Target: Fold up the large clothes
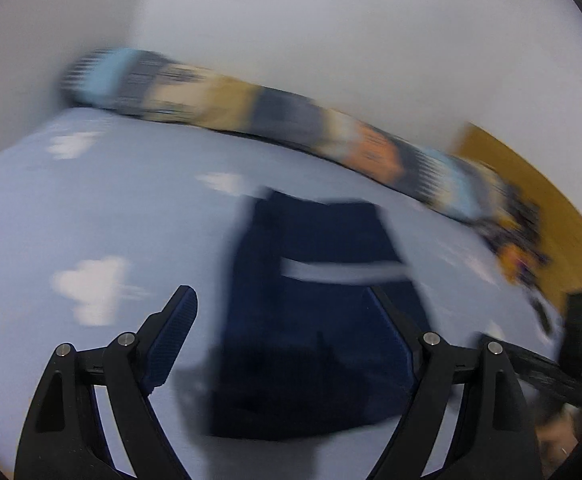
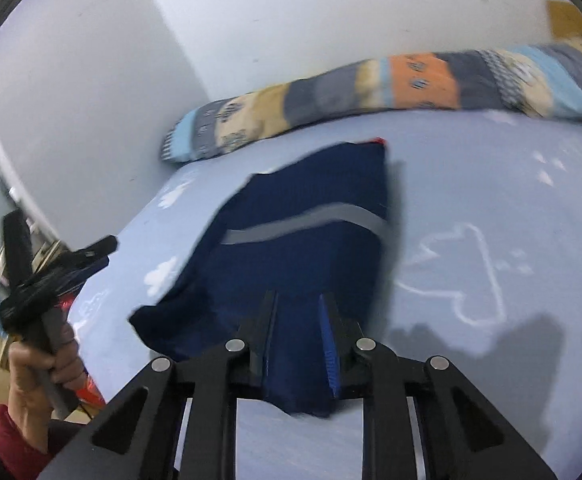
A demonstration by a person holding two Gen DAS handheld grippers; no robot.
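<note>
Item: navy garment with a grey stripe (image 2: pixel 303 248), lying part-folded on the cloud-print bedsheet (image 2: pixel 491 200), stretching ahead of the right gripper (image 2: pixel 299 336), whose jaws stand narrow with the garment's near edge between them. The left gripper (image 1: pixel 287 344) hangs wide open and empty above the same cloth, the garment directly ahead between its fingers. Handling note, as a judgement: the right should hold a firm pinch and carry the edge over flat, the left pinning the fold.
</note>
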